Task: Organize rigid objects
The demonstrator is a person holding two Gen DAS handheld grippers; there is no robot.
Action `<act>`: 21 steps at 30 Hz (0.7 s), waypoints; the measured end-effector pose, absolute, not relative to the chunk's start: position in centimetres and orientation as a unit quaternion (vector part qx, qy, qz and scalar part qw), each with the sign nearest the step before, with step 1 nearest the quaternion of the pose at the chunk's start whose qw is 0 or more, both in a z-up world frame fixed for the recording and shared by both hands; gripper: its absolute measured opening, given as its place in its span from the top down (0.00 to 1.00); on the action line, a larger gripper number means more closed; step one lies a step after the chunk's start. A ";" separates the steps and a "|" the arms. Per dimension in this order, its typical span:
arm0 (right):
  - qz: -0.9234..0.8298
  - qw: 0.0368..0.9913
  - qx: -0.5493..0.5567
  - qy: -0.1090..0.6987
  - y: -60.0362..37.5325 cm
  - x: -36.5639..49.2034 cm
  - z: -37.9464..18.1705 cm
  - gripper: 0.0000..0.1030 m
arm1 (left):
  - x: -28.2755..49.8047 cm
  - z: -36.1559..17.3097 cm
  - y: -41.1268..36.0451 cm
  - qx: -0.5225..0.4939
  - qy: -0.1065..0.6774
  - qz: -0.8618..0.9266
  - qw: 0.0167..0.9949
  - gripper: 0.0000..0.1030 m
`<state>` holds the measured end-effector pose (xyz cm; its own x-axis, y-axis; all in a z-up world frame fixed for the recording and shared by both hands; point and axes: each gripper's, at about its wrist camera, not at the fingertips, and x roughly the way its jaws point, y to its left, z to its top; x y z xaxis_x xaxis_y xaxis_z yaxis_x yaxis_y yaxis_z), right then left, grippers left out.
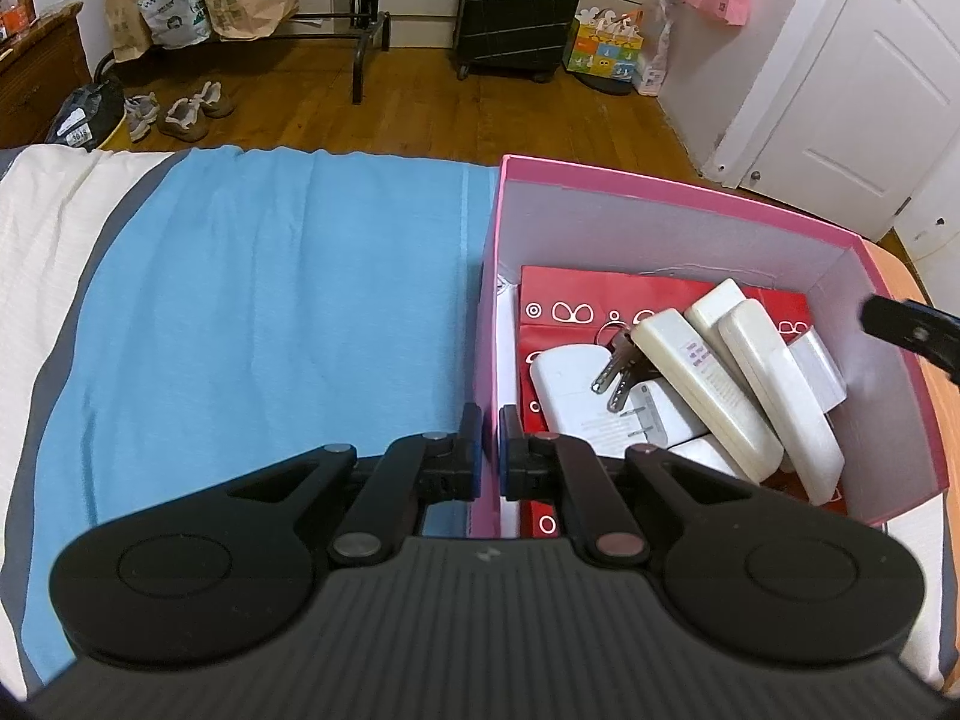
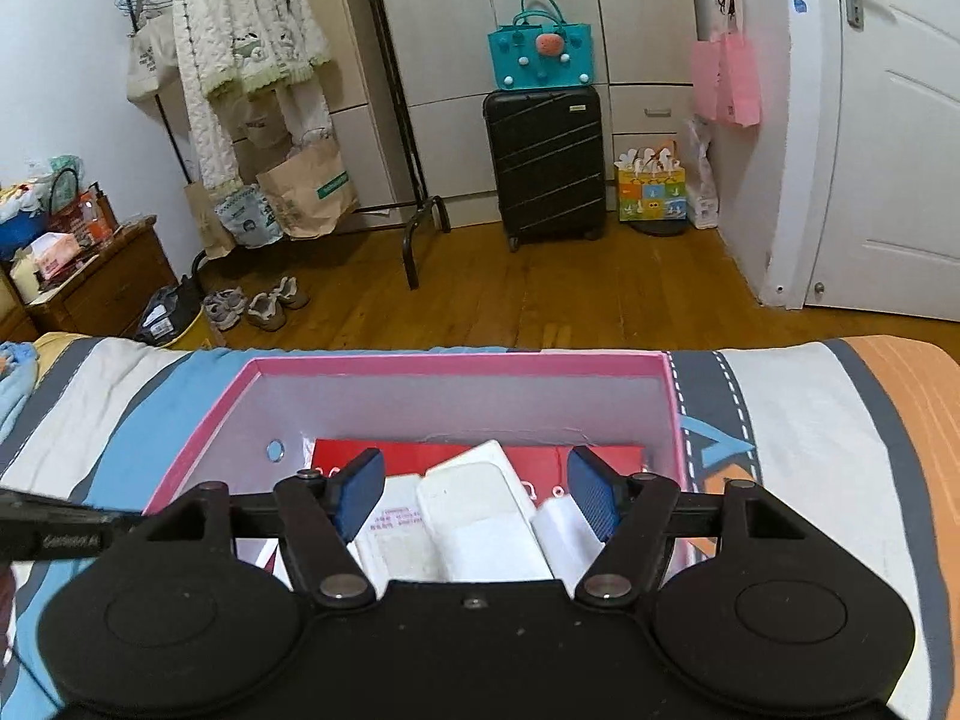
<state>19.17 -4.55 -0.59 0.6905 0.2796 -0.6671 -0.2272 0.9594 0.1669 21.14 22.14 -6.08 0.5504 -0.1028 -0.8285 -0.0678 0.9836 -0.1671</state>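
A pink box [image 1: 678, 186] stands on the bed and holds several white remotes [image 1: 708, 384], a white charger [image 1: 570, 384], keys [image 1: 618, 366] and a red paper bag [image 1: 576, 294]. My left gripper [image 1: 491, 450] is shut on the box's left wall [image 1: 489, 324], one finger on each side. My right gripper [image 2: 477, 492] is open and empty above the box [image 2: 456, 363], over the white remotes [image 2: 480, 510]. One finger of the right gripper [image 1: 912, 330] shows at the right edge of the left wrist view.
The box sits on a bed cover [image 1: 270, 300] with blue, white and orange bands. Beyond the bed edge lie a wooden floor, a black suitcase [image 2: 546, 168], a clothes rack [image 2: 252, 72], shoes [image 2: 264, 303] and a white door [image 2: 888, 138].
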 end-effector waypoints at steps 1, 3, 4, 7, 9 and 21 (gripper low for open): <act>0.140 0.919 0.034 0.368 -4.6 19.0 -0.4 0.30 | 21.1 -6.1 22.1 -0.090 0.474 -0.009 0.876 0.95; 0.147 0.920 0.030 0.362 -5.0 18.0 0.0 0.30 | 21.0 -6.0 22.0 -0.089 0.474 -0.006 0.876 0.96; 0.151 0.921 0.028 0.359 -5.3 17.4 0.2 0.30 | 20.9 -5.9 22.0 -0.088 0.473 -0.006 0.876 0.95; 0.155 0.926 0.012 0.345 -6.0 15.5 1.0 0.30 | 20.4 -5.5 22.5 -0.101 0.471 -0.007 0.876 0.95; 0.161 0.928 0.003 0.335 -6.4 14.2 1.6 0.30 | 19.8 -4.7 22.6 -0.106 0.464 -0.004 0.880 0.95; 0.175 0.947 0.010 0.269 -10.7 6.3 6.3 0.28 | 10.4 3.9 17.3 -0.043 0.357 0.036 0.932 0.94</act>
<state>6.28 -10.67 6.25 0.7939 0.3362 -0.5066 -0.3256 0.9388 0.1127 10.35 17.34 3.94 0.7427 0.0366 -0.6686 -0.0983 0.9936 -0.0549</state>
